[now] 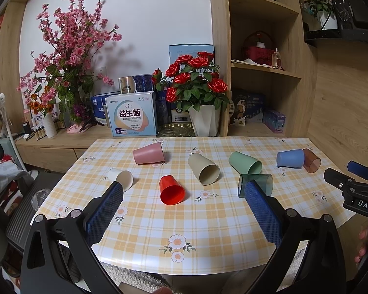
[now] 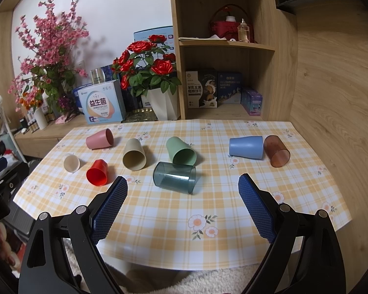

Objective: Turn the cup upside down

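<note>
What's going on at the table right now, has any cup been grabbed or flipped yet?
Nothing is grabbed yet. The left hand-held gripper and the right hand-held gripper both hover open and empty above the near edge of the checked table. Eight cups lie on their sides, among them the red cup, the teal cup and the blue cup. None stands upside down.

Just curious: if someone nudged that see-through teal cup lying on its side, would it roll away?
Probably: the teal cup lies on its round side on the smooth tablecloth. It looks slightly tapered, so it would likely curve. It seems thin plastic, so probably light.
</note>
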Demonstrator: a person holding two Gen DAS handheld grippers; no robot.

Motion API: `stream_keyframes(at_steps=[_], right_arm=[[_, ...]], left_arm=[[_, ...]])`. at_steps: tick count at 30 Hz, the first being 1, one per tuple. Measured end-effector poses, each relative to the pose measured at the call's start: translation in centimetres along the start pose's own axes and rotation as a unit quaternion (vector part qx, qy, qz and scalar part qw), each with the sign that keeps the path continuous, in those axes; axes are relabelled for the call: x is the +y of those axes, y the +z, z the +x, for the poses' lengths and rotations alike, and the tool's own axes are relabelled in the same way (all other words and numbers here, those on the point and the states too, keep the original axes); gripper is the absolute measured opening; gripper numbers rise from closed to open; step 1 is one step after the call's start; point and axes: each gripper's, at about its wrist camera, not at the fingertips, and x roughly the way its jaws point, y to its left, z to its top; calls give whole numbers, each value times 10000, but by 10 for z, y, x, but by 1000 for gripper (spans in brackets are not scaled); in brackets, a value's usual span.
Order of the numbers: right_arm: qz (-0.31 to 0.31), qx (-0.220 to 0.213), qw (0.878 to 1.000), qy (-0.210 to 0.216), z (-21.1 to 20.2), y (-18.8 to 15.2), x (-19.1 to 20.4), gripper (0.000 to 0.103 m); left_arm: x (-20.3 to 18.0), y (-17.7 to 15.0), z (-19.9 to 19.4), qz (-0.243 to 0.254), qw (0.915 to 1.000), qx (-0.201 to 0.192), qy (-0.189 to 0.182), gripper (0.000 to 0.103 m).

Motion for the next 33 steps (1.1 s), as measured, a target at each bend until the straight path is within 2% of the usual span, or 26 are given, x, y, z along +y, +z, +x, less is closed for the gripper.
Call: stream_keyframes(at_steps=[13,20,27,31,33], right_arm=[[19,21,10000,13,0,0,-1,89],[75,66,9999,12,1,-3,-2,89],[244,113,9996,86,14,2,-19,89],[141,216,9996,116,31,6,-29,89],[150,288,9995,30,42,8,-37,89]], left_arm=[[1,-1,1,-26,10000,-2,4,97],[3,-5,8,-64,9998,141,141,97],[27,4,23,-363,9991,123,-158,97],[41,9,38,-538,9984,180,16,97],[47,11,50,-638,9974,343,-56,97]])
